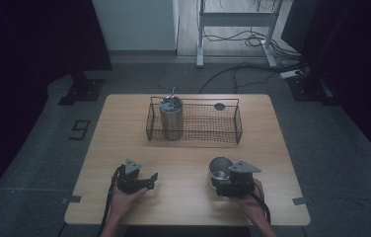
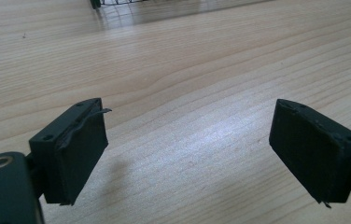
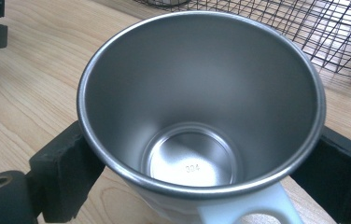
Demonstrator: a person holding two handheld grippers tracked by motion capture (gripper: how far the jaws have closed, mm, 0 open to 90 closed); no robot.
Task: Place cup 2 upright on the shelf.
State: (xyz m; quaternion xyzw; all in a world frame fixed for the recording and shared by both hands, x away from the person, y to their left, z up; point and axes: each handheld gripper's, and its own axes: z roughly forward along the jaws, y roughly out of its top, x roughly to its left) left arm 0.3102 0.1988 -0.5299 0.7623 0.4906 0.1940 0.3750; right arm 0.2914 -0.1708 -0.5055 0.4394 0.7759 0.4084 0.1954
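- Right gripper [image 1: 221, 181] is seen at the near right of the table [image 1: 124, 143], its black jaws pressed against opposite sides of a steel cup [image 3: 197, 107], so the cup is clamped between them.
- The cup is shown upright and empty in the right gripper view, with "304" stamped on its bottom and a white handle [image 3: 257, 210] pointing toward the camera.
- Left gripper [image 2: 190, 144] is held at the near left of the table, jaws spread wide with nothing between them but bare wood.
- A black wire basket [image 1: 225, 131] is placed toward the far middle of the table, well apart from both grippers.
- A tall metal canister [image 1: 170, 121] is stood upright in the basket's left end.
- A small dark round thing [image 1: 219, 106] is seen by the basket's far rim; what it is cannot be told.
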